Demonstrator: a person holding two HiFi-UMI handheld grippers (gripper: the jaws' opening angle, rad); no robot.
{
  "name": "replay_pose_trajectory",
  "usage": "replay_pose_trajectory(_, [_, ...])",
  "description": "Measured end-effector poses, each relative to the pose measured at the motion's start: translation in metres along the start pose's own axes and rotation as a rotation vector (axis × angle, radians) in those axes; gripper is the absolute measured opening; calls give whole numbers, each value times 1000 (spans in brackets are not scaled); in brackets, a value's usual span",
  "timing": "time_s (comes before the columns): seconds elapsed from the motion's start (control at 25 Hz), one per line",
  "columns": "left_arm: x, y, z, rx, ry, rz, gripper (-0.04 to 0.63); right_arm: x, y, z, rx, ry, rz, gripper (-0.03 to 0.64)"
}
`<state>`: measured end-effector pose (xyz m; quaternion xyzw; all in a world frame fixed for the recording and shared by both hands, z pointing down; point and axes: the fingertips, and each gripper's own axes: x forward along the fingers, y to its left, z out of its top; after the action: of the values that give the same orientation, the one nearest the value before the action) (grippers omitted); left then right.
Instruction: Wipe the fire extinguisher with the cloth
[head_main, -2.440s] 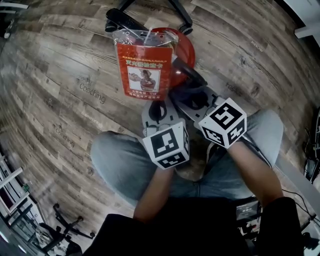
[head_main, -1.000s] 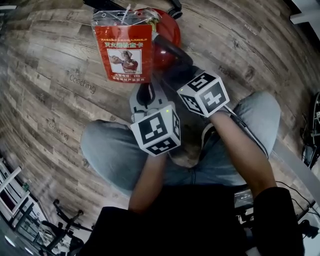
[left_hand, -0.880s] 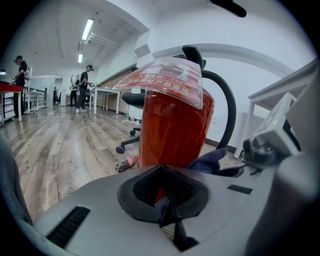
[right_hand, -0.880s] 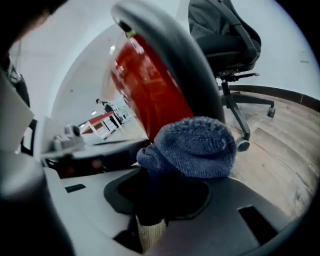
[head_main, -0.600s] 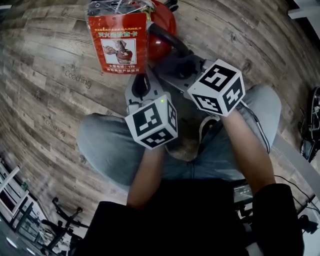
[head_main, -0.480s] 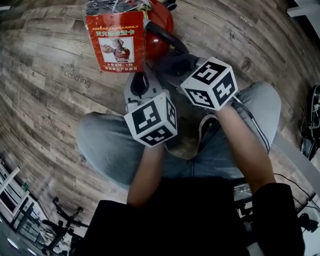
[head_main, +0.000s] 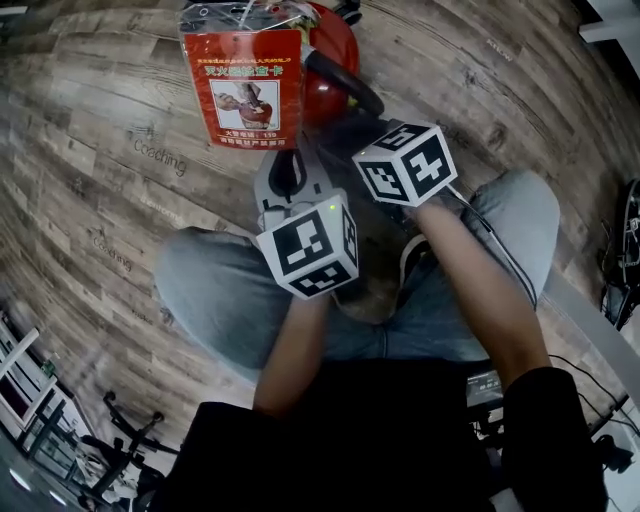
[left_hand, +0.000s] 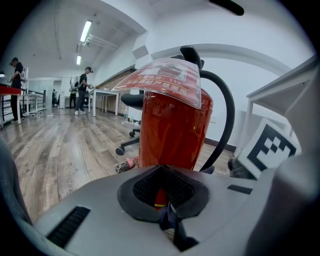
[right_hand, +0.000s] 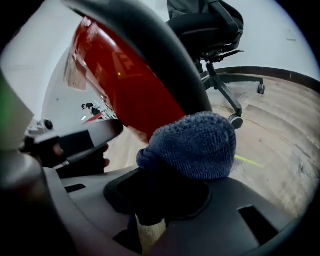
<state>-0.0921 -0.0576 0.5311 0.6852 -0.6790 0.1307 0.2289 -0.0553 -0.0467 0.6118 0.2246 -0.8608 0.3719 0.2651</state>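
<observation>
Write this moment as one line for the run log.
step: wipe | right gripper: shut on cloth, close to fire extinguisher | left gripper: shut, empty, facing it

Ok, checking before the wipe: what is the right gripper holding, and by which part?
The right gripper holds the blue cloth, pinched by its bunched lower end; the rest bulges out beyond the fingers, near the red fire extinguisher.

Black top (head_main: 340, 440), blue jeans (head_main: 215, 300) — black-and-white marker cubes (head_main: 308, 245).
</observation>
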Motion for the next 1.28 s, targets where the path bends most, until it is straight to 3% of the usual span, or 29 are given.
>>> replay_pose_trajectory(0.28, [0, 1, 2, -21, 0, 3, 21, -62, 44, 56, 24, -184, 174, 115])
replay_pose_trajectory(0.6, [-3, 9, 5, -32, -24, 25, 21, -98, 77, 94, 295, -347, 449, 115])
replay_pose_trajectory(0.8, [-3, 9, 7, -40, -34, 25, 21, -111, 88, 108, 358, -425, 605, 115])
replay_pose_trajectory(1.04, [1, 5, -3, -56, -3, 14, 21, -105, 101, 111, 400, -492, 666, 115])
replay_pose_trajectory(1.2, [1, 15, -16, -120, 17, 35, 21, -90, 115, 109, 311, -461, 605, 115])
replay_pose_trajectory(1.28, [1, 20, -11, -101, 3, 54, 21, -89, 117, 109, 288, -428, 619, 115])
